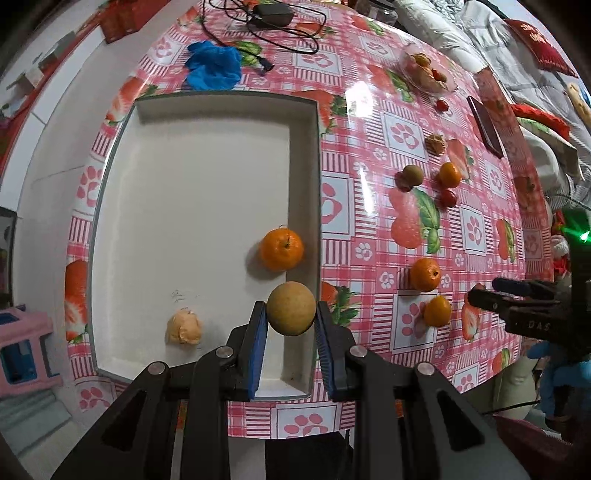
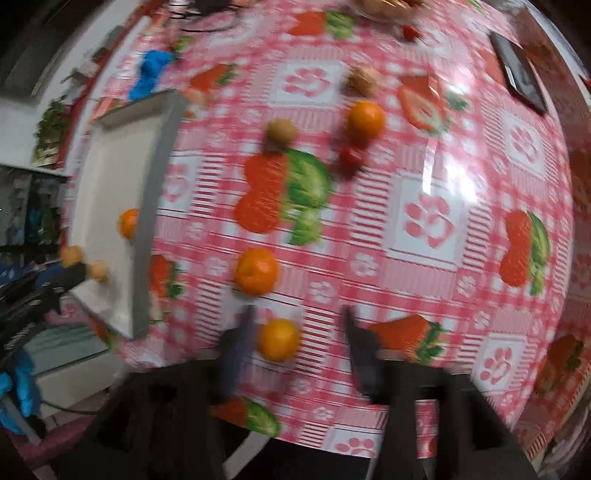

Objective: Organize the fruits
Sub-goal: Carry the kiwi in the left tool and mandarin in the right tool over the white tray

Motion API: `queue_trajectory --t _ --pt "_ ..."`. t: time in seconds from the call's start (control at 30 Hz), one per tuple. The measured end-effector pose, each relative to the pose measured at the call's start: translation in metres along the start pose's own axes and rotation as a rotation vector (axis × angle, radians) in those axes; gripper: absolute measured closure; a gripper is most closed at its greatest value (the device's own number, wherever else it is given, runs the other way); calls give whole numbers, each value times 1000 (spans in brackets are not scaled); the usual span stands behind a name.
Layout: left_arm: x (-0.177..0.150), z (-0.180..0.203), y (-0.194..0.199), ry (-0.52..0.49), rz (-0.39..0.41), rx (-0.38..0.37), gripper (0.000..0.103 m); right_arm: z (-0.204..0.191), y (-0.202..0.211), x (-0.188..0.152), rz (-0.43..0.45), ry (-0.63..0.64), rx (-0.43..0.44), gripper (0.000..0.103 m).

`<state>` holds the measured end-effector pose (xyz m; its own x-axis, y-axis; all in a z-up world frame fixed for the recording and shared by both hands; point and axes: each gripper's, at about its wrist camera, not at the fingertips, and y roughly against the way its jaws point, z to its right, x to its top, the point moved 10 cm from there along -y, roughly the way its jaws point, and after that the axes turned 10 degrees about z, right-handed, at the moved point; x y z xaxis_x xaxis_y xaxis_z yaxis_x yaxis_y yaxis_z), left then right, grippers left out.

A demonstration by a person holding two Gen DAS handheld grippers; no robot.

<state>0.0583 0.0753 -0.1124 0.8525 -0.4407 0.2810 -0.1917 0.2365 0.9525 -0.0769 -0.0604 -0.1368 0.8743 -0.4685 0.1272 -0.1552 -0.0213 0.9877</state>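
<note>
My left gripper [image 1: 291, 308] is shut on a round yellow-brown fruit [image 1: 291, 308], held above the near right corner of the white tray [image 1: 192, 107]. In the tray lie a mandarin [image 1: 282, 249] and a pale peeled fruit [image 1: 183, 326]. My right gripper [image 2: 297, 321] is open over the table, with a small orange [image 2: 277, 339] between its fingers next to the left finger. Another mandarin [image 2: 256, 271] lies just beyond it. Farther off lie a kiwi [image 2: 282, 131], an orange [image 2: 365, 118] and a red tomato [image 2: 351, 155]. The right wrist view is motion-blurred.
A walnut [image 1: 435, 143], a tomato [image 1: 441, 105], a clear bag of fruit [image 1: 426, 72], a dark phone [image 1: 485, 125], a blue glove [image 1: 214, 66] and a black cable with adapter [image 1: 273, 16] lie on the strawberry-pattern tablecloth. A pink stool [image 1: 22, 343] stands left.
</note>
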Motion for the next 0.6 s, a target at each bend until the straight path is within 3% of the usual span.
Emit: queue_trajectory --t 0.2,0.4,0.47,0.5,0.6 --pt "-7 -5 -4 -2 -22 9 75 -5 -18 -24 -61 41 19 28" --pt "-12 -9 -3 -24 -38 29 75 -33 -41 -19 -68 80 31 29" --pt "-13 -11 -2 -29 -42 36 75 -38 -51 -23 -100 88 30 47" --pt "-14 -12 -2 -28 -44 37 75 -39 -55 -25 -118 88 26 65" --pt "-14 -14 -3 -18 -46 37 75 -42 -55 -30 -123 105 6 67"
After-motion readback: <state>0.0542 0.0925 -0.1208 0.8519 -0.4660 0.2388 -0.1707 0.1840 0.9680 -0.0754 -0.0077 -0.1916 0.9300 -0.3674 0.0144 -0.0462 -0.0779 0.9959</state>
